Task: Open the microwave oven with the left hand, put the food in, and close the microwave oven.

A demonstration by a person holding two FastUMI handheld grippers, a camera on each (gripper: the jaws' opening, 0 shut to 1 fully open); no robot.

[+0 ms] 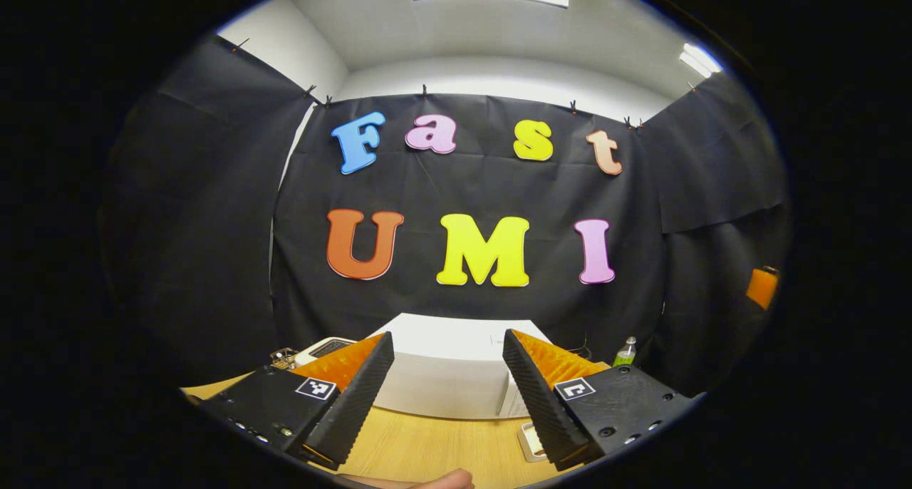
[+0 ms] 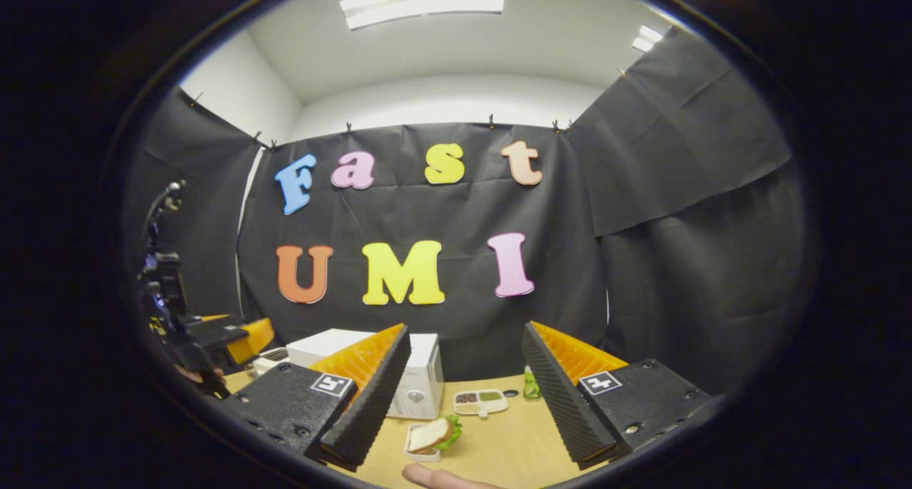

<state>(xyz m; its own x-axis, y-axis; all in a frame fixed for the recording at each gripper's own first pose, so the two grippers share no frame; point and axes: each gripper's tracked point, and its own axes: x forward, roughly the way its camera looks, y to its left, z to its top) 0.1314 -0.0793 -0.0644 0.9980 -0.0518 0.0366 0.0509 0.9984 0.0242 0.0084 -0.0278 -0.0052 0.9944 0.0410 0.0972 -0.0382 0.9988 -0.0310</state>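
Observation:
A white microwave oven (image 1: 447,375) stands on the wooden table straight ahead in the left gripper view, its door closed. My left gripper (image 1: 449,403) hangs open in front of it, nothing between its fingers. In the right gripper view the microwave oven (image 2: 420,375) sits left of centre, partly behind my left finger. A sandwich (image 2: 433,434) with green lettuce lies on a small white plate near the table's front. My right gripper (image 2: 456,410) is open above and before the sandwich, apart from it. The left gripper (image 2: 214,339) shows at the far left, held off the table.
A white divided tray (image 2: 480,402) with small food portions lies right of the microwave, with a green bottle (image 2: 531,383) behind it. A white appliance (image 1: 324,348) and a green bottle (image 1: 625,351) flank the microwave. A fingertip (image 1: 434,480) shows at the bottom edge.

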